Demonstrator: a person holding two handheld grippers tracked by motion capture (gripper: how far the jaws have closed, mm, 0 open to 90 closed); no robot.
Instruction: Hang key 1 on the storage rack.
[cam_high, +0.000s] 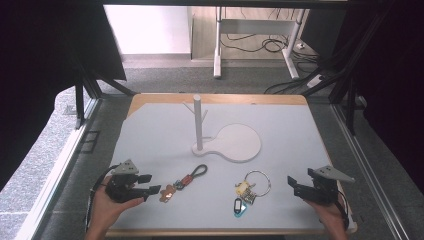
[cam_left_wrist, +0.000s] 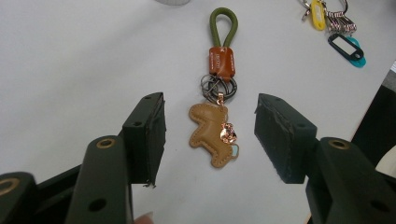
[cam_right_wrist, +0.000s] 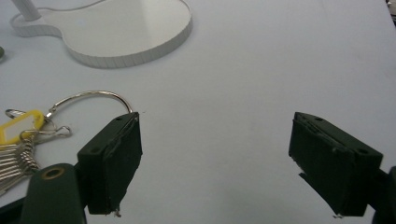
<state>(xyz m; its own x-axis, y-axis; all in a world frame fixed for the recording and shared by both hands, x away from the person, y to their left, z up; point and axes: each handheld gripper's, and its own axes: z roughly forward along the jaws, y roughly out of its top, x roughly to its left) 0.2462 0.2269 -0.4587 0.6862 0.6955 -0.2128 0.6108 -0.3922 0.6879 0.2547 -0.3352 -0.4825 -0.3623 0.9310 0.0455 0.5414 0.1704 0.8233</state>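
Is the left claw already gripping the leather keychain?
No, the left claw stands open, its jaws on either side of the leather keychain lying on the table without touching it.

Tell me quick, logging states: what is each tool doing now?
Left tool: open, leather keychain lying between jaws, untouched.
Right tool: open, holding nothing.

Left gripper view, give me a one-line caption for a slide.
Open left gripper poised over a tan leather horse keychain with a green loop, lying on the white table.

Lab or office test bay: black frame struts (cam_high: 85, 95) enclosing the table (cam_high: 150, 130), cables (cam_high: 260, 45) trailing under a desk (cam_high: 250, 30) on grey carpet (cam_high: 160, 80).
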